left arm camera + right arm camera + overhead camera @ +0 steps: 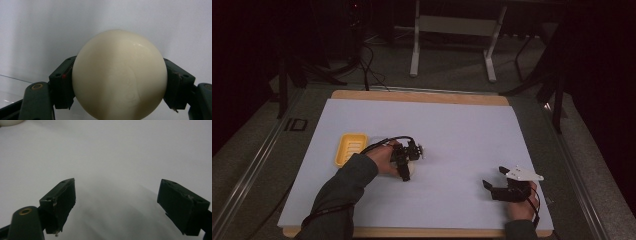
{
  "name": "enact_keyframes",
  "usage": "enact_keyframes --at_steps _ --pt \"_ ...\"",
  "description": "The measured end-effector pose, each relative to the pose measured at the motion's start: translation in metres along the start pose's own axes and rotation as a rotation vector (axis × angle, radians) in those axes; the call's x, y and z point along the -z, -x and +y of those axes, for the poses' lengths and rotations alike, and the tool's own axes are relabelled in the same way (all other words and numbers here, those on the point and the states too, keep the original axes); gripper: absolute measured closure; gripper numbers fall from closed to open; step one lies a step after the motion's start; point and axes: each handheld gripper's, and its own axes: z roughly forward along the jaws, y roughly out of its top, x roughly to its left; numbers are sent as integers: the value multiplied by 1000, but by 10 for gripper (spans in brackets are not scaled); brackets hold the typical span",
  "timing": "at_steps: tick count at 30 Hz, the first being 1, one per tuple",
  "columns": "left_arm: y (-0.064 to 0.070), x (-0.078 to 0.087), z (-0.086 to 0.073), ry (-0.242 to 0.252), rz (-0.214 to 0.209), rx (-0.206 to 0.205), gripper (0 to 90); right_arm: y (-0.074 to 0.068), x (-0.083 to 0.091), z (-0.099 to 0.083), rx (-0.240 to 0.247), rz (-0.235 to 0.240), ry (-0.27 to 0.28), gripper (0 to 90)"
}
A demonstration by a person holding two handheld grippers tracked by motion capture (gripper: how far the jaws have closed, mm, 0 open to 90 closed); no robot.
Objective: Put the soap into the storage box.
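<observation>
Soap: cream rounded bar (pixel 119 75) sat clamped between your left gripper (pixel 406 161) jaws, mid-table on the white sheet (pixel 452 130), just right of the yellow dish (pixel 350 148).
Progress: grasp looked done; placing into the dish looked left to do.
Left hand: forearm (pixel 343 187) angled in from bottom-left, gripper close over the sheet.
Right gripper (pixel 117 202): jaws spread, nothing between them, parked near the sheet's right front corner, well apart from the soap.

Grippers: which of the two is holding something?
The left gripper, beside the yellow tray: its jaws clamp a cream ball. The right gripper has its jaws open over the bare white sheet.
</observation>
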Motion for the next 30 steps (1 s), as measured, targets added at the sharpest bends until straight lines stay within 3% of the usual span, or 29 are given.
enact_keyframes --at_steps 13,30 --pt "8 6 3 -12 29 -59 256 0 0 0 0 1 1 151" --pt "7 39 -7 31 47 -55 256 0 0 0 1 1 3 151"
